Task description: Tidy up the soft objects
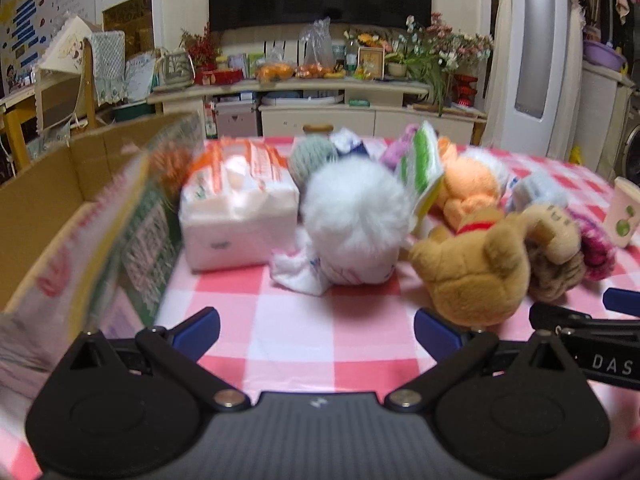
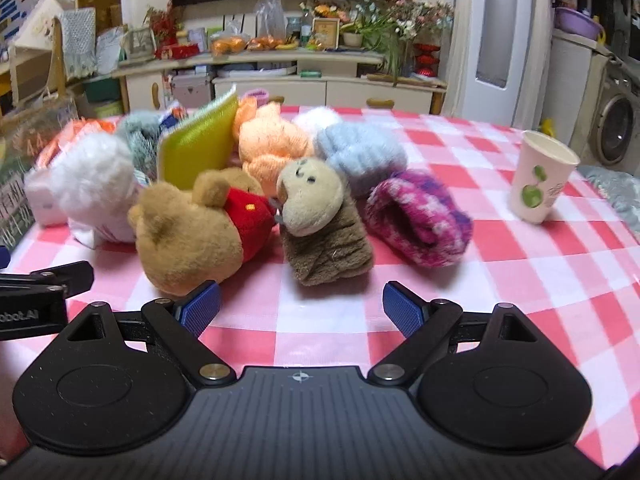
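A pile of soft things lies on the pink checked table. A white fluffy ball (image 1: pixel 356 216) (image 2: pixel 94 178) sits ahead of my left gripper (image 1: pixel 316 330), which is open and empty. A tissue pack (image 1: pixel 238 208) lies to its left. A brown bear in a red shirt (image 2: pixel 196 228) (image 1: pixel 472 268), a brown monkey toy (image 2: pixel 320 220) and a pink-purple knit roll (image 2: pixel 420 218) lie just ahead of my right gripper (image 2: pixel 302 312), open and empty. Orange yarn (image 2: pixel 272 144), a blue knit roll (image 2: pixel 360 152) and a yellow-green sponge (image 2: pixel 198 146) lie behind.
A cardboard box (image 1: pixel 44 208) with a printed flap stands at the table's left. A paper cup (image 2: pixel 540 178) stands at the right. A cluttered cabinet (image 1: pixel 288 92) stands beyond the far edge. Each gripper shows at the other view's edge.
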A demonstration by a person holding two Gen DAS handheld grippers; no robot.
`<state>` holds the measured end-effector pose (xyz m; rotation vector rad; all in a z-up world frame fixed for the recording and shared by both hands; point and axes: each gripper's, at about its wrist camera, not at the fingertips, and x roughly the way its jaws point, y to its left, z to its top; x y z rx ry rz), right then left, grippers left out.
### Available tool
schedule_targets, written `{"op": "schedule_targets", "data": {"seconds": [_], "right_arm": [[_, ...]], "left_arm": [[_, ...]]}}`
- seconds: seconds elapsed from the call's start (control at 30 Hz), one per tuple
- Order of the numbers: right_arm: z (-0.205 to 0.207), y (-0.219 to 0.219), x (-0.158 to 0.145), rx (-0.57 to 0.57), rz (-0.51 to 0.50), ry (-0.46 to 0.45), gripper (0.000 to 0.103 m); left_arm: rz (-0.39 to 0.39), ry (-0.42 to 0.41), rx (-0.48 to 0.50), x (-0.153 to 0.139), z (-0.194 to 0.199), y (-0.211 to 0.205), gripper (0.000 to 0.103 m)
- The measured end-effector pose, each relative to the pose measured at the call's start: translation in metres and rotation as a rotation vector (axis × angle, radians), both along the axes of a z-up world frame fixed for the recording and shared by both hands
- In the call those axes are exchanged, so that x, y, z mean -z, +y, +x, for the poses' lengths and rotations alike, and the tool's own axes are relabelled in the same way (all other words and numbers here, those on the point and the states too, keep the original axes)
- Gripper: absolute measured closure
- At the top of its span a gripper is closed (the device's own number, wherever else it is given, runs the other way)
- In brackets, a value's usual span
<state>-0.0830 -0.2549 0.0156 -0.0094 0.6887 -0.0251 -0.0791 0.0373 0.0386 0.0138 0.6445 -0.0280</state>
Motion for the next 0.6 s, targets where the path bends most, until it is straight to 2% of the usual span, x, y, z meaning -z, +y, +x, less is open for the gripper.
{"op": "schedule_targets", "data": {"seconds": [0.1,0.3,0.6], "right_arm": [[-0.009,0.000,-0.006,0.025,0.014,-0.030,0.000],[-0.023,0.013,-0.025,0.034,-0.042,-0.097,0.000],[-0.042,0.044,-0.053,-0.046,-0.005,-0.169,0.000]], "left_arm": [[0.001,-0.025,0.006,-0.016,-0.010,0.008,0.001],[0.008,-0.070,0.012,-0.044,-0.035,0.023,0.001],[0.025,-0.132,-0.058,-0.075,-0.067,0.062,0.001]]}}
